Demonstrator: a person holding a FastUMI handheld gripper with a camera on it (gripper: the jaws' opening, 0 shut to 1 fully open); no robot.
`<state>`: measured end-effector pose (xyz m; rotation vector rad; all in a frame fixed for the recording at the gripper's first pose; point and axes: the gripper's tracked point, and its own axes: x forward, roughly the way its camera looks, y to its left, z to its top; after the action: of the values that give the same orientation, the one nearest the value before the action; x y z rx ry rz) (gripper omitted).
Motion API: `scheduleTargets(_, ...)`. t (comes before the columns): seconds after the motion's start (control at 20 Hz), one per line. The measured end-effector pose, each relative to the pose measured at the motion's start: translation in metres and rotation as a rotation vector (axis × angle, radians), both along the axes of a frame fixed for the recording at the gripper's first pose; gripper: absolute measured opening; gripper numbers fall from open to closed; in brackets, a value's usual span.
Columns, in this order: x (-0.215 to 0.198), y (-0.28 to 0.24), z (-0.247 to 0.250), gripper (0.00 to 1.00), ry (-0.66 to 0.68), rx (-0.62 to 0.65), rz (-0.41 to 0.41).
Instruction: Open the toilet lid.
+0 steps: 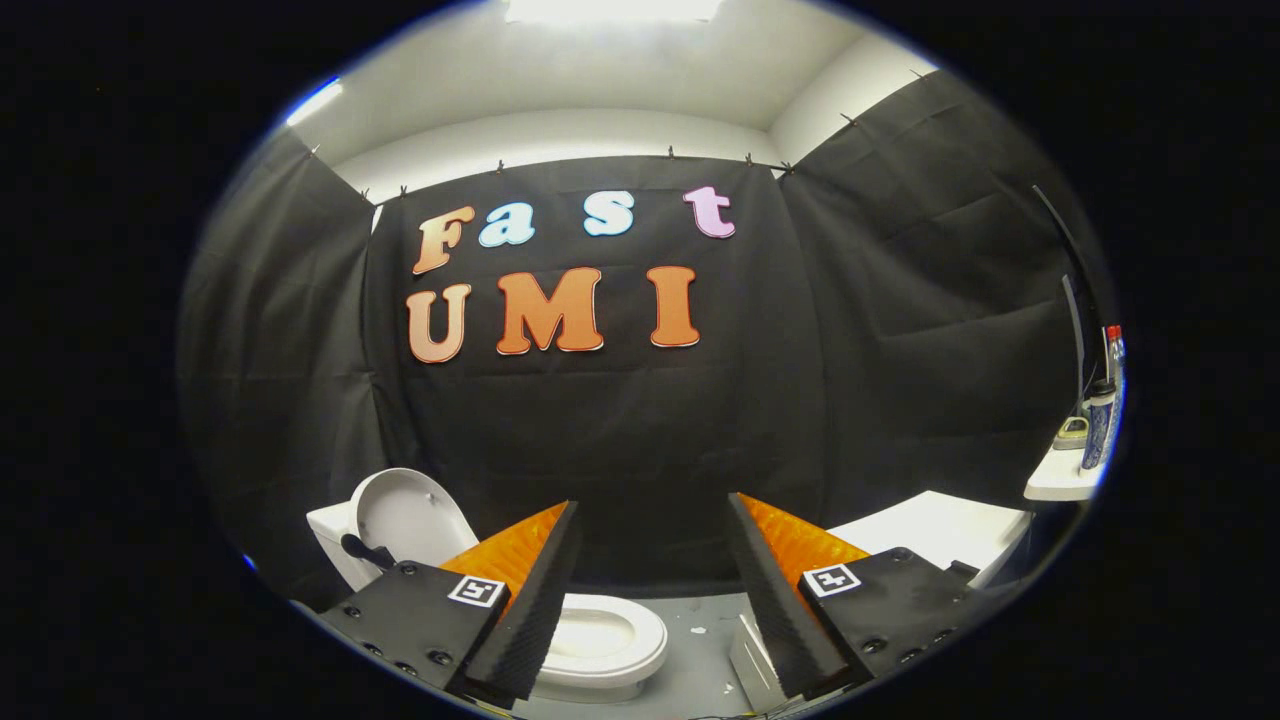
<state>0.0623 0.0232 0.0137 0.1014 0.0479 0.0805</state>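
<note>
- The toilet lid [408, 517] stood raised, off beyond the gripper's left finger, tipped back toward the cistern [330, 535] behind it, so by my reading the opening itself was already done.
- It looked to be leaning back past upright, which would explain why it stayed up with nothing holding it.
- A dark fitting [362, 551] showed at the foot of the lid; I could not tell whether it was a hinge or a handle.
- The seat [615, 637] lay flat and low, its ring showing between the two fingers and partly hidden by the left one, with the bowl open to view inside it.
- The gripper [652, 600] hung above and back from the toilet, fingers spread wide, nothing between them, touching neither lid nor seat.
- That wide spread made sense to me for a hand that had nothing to hold and was clear of the work.
- Just inside the right finger, a small pale box [752, 660] sat on the grey floor [700, 640], beside the toilet and apart from it.
- Beyond the right finger ran a white counter [940, 530], well away from the toilet.
- Farther out on that side, a small white shelf [1060, 485] carried a bottle [1100, 430] and another with a red cap [1114, 345], parked out of the way of any swing of the lid.
- Black cloth [620, 440] closed the booth behind everything.
</note>
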Motion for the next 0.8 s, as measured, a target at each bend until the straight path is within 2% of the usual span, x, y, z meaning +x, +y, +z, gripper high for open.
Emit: scheduleTargets(0.8,0.0012,-0.0017,-0.0028,0.93,0.009,0.008,-0.008)
